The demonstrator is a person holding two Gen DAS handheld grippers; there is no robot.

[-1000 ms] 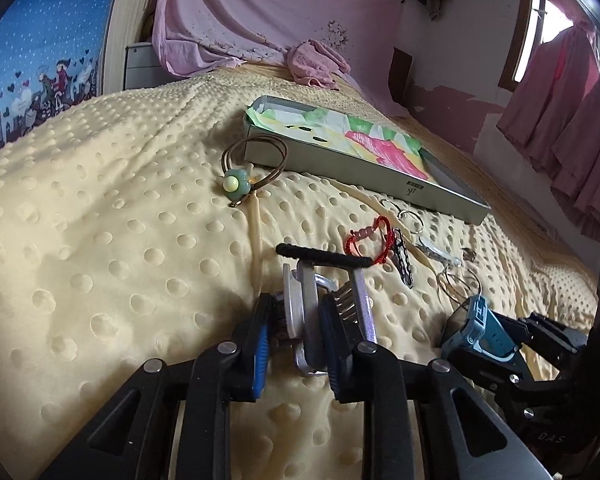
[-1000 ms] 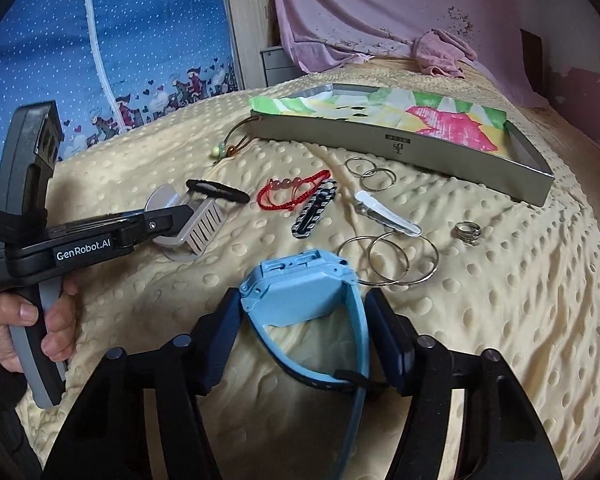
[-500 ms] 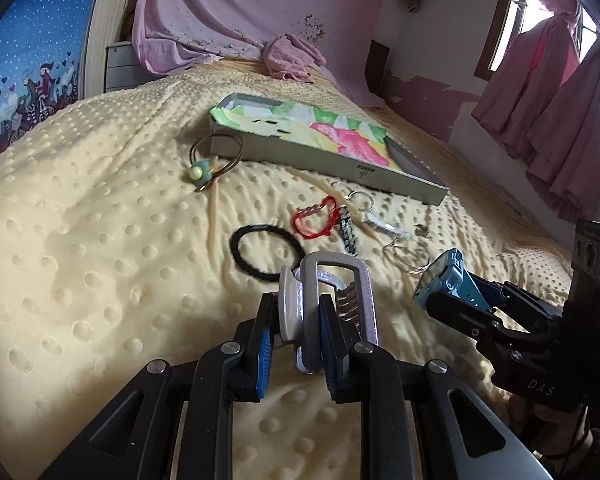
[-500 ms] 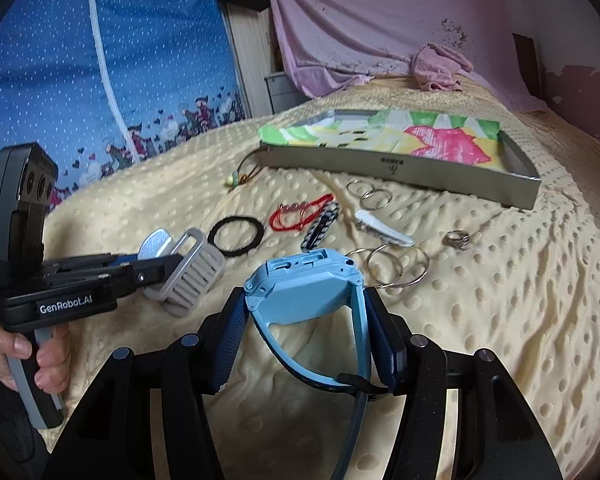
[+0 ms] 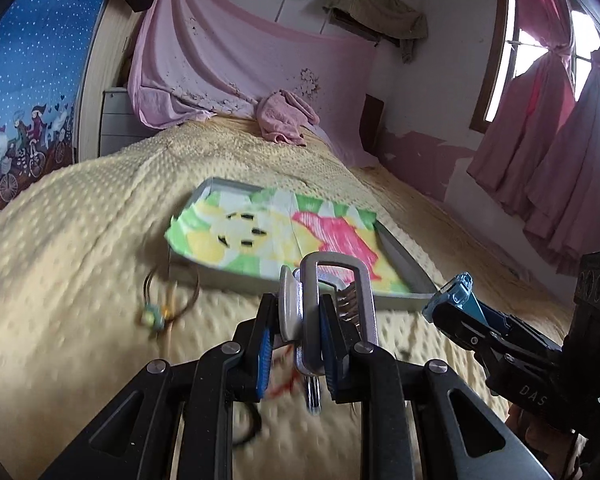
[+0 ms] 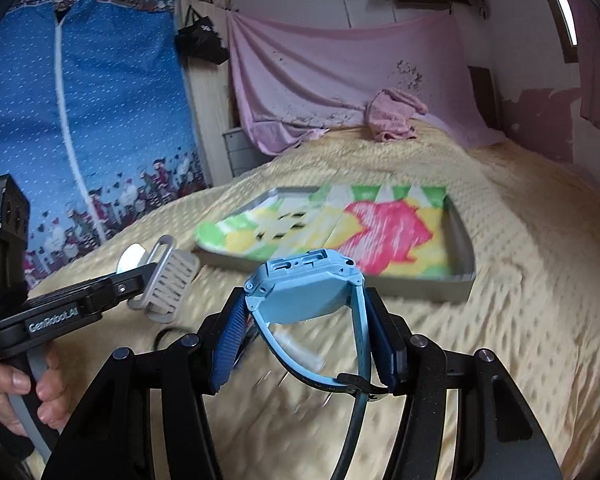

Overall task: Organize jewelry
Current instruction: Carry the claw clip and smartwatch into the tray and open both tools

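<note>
My left gripper (image 5: 296, 344) is shut on a grey claw hair clip (image 5: 332, 304) and holds it in the air in front of the grey tray (image 5: 400, 258), which is lined with a green, yellow and pink cloth. The clip also shows in the right wrist view (image 6: 164, 280). My right gripper (image 6: 304, 340) is shut on a light blue watch (image 6: 304, 290), also lifted, short of the tray (image 6: 460, 240). The watch shows at the right of the left wrist view (image 5: 456, 294). A brown bracelet with a green bead (image 5: 156, 312) lies left of the tray.
The yellow dotted blanket (image 5: 60, 280) covers the bed. A red bracelet (image 5: 280, 386), a black hair tie (image 5: 248, 428) and other small pieces lie blurred under the grippers. A pink cloth (image 5: 284, 120) lies at the bed's far end.
Both grippers have risen and moved forward toward the tray with the clip and the watch still held. The loose jewelry on the blanket has dropped below them in view.
</note>
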